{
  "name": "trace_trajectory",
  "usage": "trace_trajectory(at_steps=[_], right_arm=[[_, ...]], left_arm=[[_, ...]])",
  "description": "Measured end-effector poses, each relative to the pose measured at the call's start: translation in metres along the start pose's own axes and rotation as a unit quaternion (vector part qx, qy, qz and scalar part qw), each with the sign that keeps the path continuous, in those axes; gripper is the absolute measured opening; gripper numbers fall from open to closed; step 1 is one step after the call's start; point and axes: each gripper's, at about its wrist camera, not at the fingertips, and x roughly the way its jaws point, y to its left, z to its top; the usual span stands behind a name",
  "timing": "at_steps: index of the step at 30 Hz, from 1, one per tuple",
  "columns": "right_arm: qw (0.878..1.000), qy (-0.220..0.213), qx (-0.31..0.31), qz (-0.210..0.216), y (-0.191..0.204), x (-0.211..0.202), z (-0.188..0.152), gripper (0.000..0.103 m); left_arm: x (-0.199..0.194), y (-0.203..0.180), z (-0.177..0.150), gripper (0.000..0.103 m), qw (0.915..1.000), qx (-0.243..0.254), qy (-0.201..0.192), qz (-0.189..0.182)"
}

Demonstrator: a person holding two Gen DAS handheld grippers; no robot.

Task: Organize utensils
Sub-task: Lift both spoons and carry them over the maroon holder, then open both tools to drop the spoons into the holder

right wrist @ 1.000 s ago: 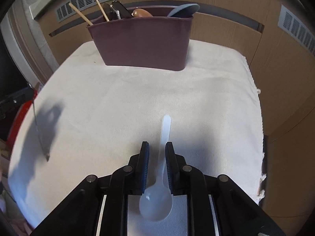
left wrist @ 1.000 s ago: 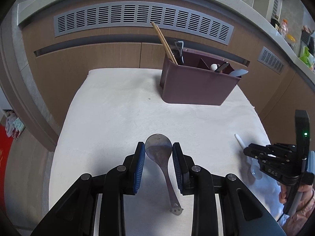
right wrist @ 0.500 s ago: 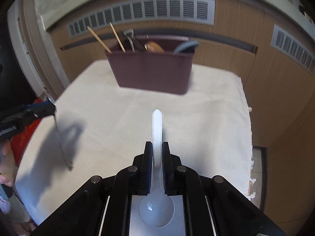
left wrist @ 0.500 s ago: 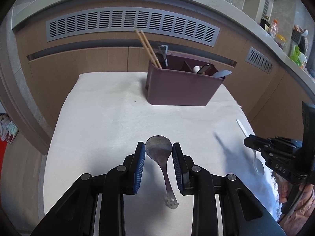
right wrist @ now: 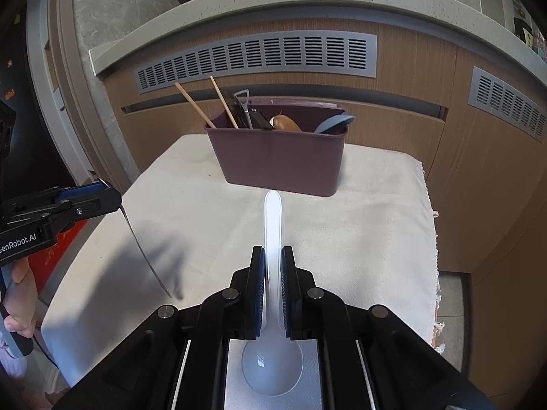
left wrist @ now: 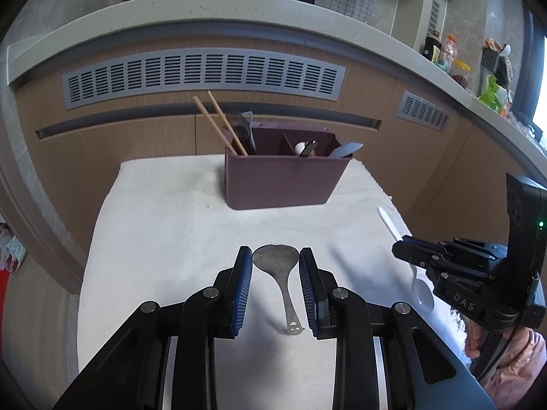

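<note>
Both tongs grip spoons: left tongs (left wrist: pixel 275 266) pinch a metal spoon (left wrist: pixel 278 266), right tongs (right wrist: pixel 272 273) a white spoon (right wrist: pixel 272 239).

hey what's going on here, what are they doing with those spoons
A person holds a claw in each hand over a cloth-covered table. The left claw grips a metal spoon by its bowl, handle hanging down. The right claw clamps a white plastic spoon. Both are lifted, facing the maroon utensil caddy.

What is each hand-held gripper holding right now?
Left hand-held gripper: shut on the metal spoon.
Right hand-held gripper: shut on the white spoon.
</note>
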Motion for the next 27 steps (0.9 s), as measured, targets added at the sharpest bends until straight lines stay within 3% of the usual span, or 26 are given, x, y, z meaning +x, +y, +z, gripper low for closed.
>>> trace_trajectory(at_steps=[3,7,12,15,20,27], right_arm=[[1.0,-0.018,-0.003,0.004,0.002,-0.005,0.007,0.008],[0.996,-0.083,-0.022,0.007,0.008,-0.03,0.046,0.008],[0.977,-0.207,-0.045,0.006,0.01,-0.069,0.116,0.008],[0.968,-0.248,-0.031,0.025,0.002,-0.065,0.148,0.008],[0.972,-0.232,-0.003,0.035,-0.018,-0.018,0.175,0.008],[0.979,-0.201,0.008,0.022,-0.036,0.052,0.182,0.008]], left_arm=[[-0.004,-0.005,0.014,0.029,0.9998,0.011,-0.014,-0.007],[-0.018,-0.017,0.062,0.029,0.9972,0.037,-0.062,-0.016],[-0.036,-0.024,0.129,0.029,0.9874,0.052,-0.146,-0.029],[-0.027,-0.02,0.162,0.029,0.9834,0.051,-0.172,-0.029],[0.015,-0.002,0.189,0.029,0.9857,0.039,-0.162,-0.022],[0.079,0.023,0.185,0.029,0.9928,0.02,-0.117,-0.013]])
